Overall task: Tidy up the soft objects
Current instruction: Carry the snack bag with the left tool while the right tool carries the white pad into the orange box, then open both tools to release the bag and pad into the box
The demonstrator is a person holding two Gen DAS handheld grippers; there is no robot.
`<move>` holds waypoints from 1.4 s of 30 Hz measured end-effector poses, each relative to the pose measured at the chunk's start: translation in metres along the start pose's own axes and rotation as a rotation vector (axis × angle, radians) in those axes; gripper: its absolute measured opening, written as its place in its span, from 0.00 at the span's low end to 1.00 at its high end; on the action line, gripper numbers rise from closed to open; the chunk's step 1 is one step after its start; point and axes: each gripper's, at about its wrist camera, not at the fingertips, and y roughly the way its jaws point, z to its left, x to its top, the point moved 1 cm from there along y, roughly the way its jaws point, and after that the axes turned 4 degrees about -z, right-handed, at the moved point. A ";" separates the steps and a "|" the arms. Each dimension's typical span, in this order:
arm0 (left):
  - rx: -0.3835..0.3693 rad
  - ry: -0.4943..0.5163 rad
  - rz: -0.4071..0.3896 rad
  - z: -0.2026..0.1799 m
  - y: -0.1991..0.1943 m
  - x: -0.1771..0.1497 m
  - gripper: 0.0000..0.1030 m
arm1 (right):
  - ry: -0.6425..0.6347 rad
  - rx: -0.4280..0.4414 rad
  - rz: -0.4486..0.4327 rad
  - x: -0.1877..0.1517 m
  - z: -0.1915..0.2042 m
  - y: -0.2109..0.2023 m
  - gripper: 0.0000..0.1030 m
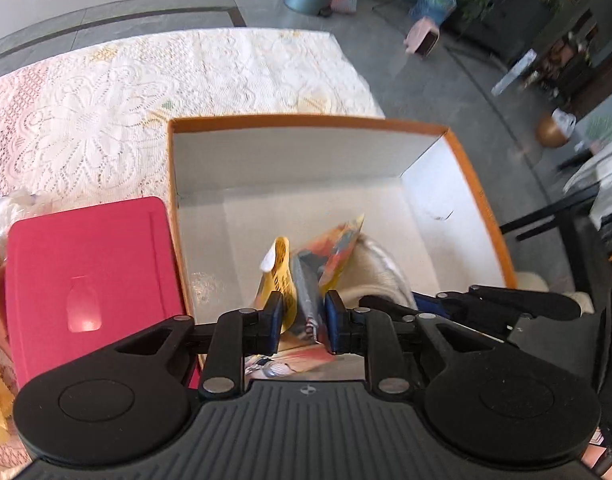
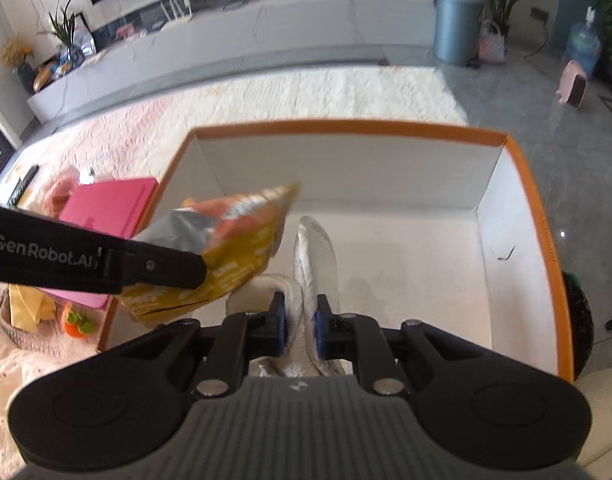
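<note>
Left gripper (image 1: 304, 322) fingers clamped on yellow snack bag (image 2: 222, 248), held over near-left part of box (image 1: 306, 122). Right gripper (image 2: 300, 326) fingers clamped on white cloth (image 2: 316, 256), also over box interior. Judgement: lower both well below orange rim before letting go; keep items side by side, not stacked; release bag gently, it crushes easily. Box floor looks otherwise bare, nothing resting inside. Pink lid (image 1: 90, 280) lies on counter (image 1: 106, 100) just left of box, touching its wall.
</note>
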 end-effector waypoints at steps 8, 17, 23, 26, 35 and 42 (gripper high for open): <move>0.035 0.033 0.051 -0.012 0.012 -0.003 0.16 | -0.057 -0.009 0.058 0.001 0.004 0.013 0.20; 0.002 0.000 0.002 -0.001 0.001 -0.014 0.25 | -0.091 -0.089 0.039 0.001 0.009 0.004 0.64; -0.017 0.003 -0.099 0.003 -0.031 -0.022 0.31 | -0.111 -0.144 -0.006 -0.001 0.021 -0.015 0.78; -0.032 0.007 -0.155 0.006 -0.049 -0.029 0.31 | -0.157 -0.184 -0.041 -0.003 0.032 -0.028 0.82; -0.019 0.056 -0.305 0.017 -0.099 -0.064 0.35 | -0.199 -0.269 -0.219 -0.020 0.070 -0.081 0.89; 0.029 0.044 -0.410 0.045 -0.138 -0.109 0.35 | -0.136 -0.219 -0.339 -0.052 0.110 -0.104 0.90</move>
